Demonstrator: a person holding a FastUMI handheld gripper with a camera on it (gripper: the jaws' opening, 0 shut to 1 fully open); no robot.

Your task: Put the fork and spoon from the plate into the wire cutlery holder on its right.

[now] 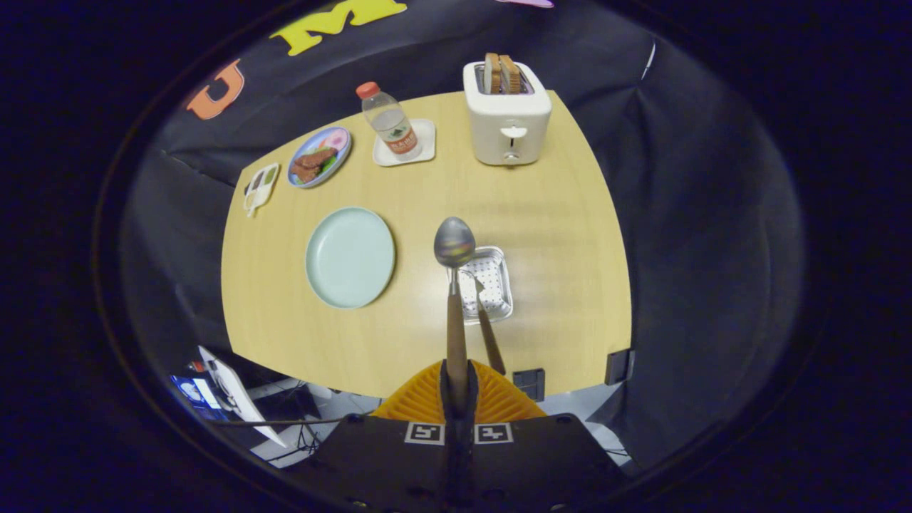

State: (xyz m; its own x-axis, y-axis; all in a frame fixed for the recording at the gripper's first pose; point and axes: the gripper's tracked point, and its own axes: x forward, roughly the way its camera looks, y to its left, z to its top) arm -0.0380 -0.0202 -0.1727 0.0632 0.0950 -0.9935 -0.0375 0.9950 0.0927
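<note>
Spoon (454, 285): held upright-forward, wooden handle pinched between gripper (457, 385) fingers, steel bowl at 12 o'clock from fingers, above near-left corner of wire cutlery holder (487, 283). Judged light, stiff; polished bowl slippery, wooden handle gives better purchase, so grip at lower handle suits. Fork (488, 328): already in holder, handle leaning out toward 6 o'clock. Plate (350, 256): bare, at 9 o'clock from holder. Toaster (506, 114) at 12 o'clock, far table edge; water bottle (389, 122) at 11 o'clock.
</note>
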